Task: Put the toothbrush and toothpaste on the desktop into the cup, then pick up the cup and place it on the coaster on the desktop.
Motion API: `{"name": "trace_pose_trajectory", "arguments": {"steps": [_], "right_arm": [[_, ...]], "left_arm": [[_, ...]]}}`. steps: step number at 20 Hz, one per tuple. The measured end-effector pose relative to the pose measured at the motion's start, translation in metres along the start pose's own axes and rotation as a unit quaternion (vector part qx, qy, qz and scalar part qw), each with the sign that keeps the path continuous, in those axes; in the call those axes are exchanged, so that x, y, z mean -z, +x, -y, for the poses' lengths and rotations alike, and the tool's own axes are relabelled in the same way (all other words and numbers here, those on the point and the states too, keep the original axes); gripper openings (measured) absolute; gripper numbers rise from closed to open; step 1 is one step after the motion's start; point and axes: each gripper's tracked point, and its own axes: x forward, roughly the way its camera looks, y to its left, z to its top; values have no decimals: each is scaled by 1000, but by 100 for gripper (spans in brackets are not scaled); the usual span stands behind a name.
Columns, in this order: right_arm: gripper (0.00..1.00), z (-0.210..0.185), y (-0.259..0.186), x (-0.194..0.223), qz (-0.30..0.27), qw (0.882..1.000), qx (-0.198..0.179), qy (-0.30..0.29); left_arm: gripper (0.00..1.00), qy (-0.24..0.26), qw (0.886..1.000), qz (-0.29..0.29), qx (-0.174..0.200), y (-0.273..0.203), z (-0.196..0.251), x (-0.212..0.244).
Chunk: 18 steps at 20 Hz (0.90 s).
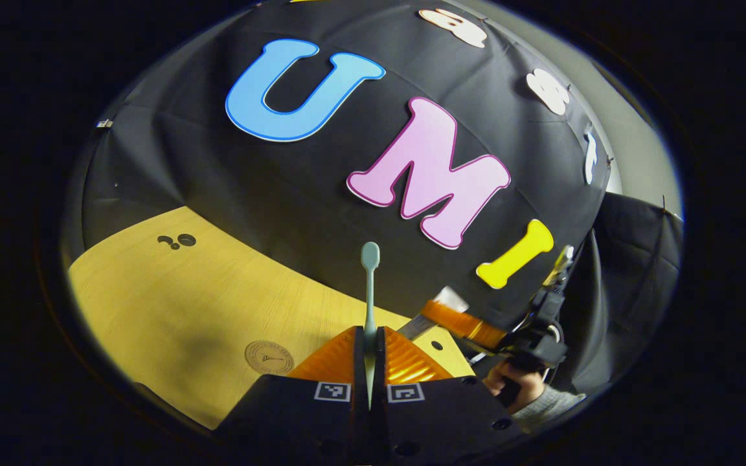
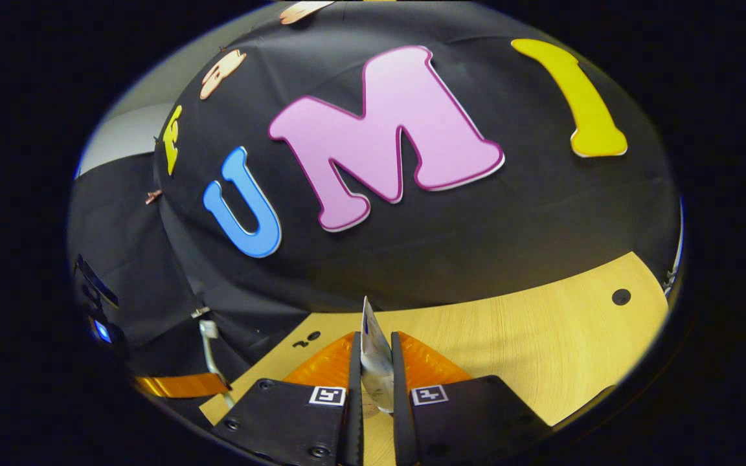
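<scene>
My left gripper [image 1: 370, 335] is shut on the handle of a pale green toothbrush [image 1: 370, 285], which stands upright with its head at the top, above the wooden desktop [image 1: 172, 291]. A round brown coaster [image 1: 269, 357] lies flat on the desktop just left of my fingers. In the right gripper view, my right gripper [image 2: 373, 342] is shut on a white toothpaste tube [image 2: 373, 359] that points up between the fingers. The left gripper view also shows the right gripper [image 1: 436, 314] farther off with the tube, held by a hand [image 1: 515, 385].
The black cloth wall rises right behind the desktop. Small dark holes mark the desktop [image 1: 177, 241] [image 2: 620, 297]. Its near edge runs under my fingers in both views. A dark device with a blue light [image 2: 101, 330] sits at the far left of the right gripper view.
</scene>
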Motion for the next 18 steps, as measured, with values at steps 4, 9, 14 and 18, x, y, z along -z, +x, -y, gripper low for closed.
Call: {"name": "trace_pose_trajectory", "arguments": {"steps": [4, 9, 14, 18], "right_arm": [[22, 20, 27, 50, -72, 997, 5, -20], [22, 32, 51, 83, -118, 992, 9, -45], [17, 30, 59, 86, -121, 993, -1, -15], [37, 33, 49, 51, -80, 996, -8, 25]], "left_arm": [[6, -19, 1000, 23, 2, 22, 0, 1], [6, -20, 999, 42, -2, 44, 2, 7], [6, -32, 997, 76, -12, 61, 4, 9], [6, -35, 994, 103, -25, 75, 7, 8]]}}
